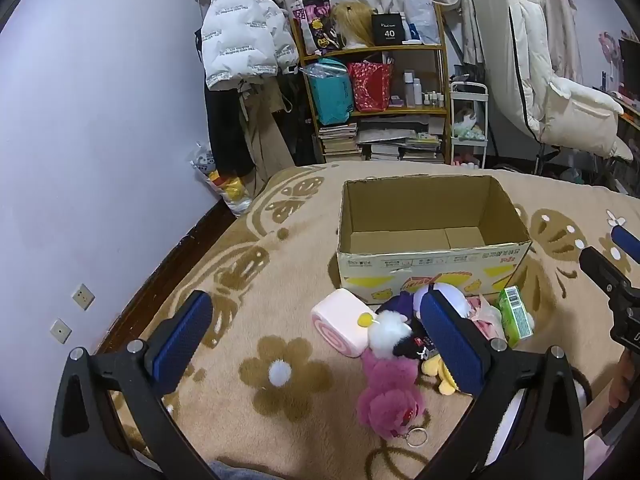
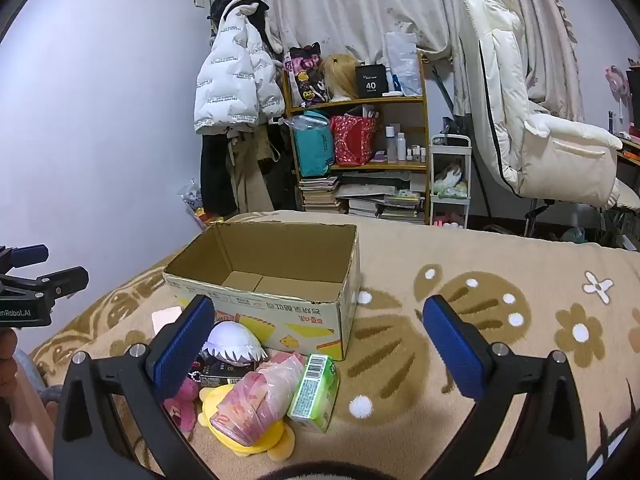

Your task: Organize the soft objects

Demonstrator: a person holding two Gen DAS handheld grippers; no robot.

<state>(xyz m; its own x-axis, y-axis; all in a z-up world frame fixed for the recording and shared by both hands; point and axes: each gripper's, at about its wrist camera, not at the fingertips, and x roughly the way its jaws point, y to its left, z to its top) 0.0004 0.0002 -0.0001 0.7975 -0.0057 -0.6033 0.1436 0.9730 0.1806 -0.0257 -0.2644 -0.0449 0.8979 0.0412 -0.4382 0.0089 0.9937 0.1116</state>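
Note:
An empty cardboard box (image 1: pixel 432 268) stands open on the beige flowered blanket (image 1: pixel 280 272); it also shows in the right wrist view (image 2: pixel 280 320). In front of it lies a pile: a pink roll-shaped cushion (image 1: pixel 340 322), a white pom-pom (image 1: pixel 388 332), a magenta furry keychain toy (image 1: pixel 390 396), a yellow plush (image 2: pixel 240 436), a pink wrapped packet (image 2: pixel 260 400), a green carton (image 2: pixel 316 392) and a white-and-purple plush (image 2: pixel 234 342). My left gripper (image 1: pixel 316 340) is open and empty above the pile's left side. My right gripper (image 2: pixel 320 348) is open and empty above the pile's right side.
A wooden shelf (image 1: pixel 376 92) with bags, books and bottles stands behind the bed, with a white jacket (image 1: pixel 240 32) hanging to its left and a white padded chair (image 1: pixel 552 92) to its right. The lilac wall (image 1: pixel 100 140) runs along the bed's left edge.

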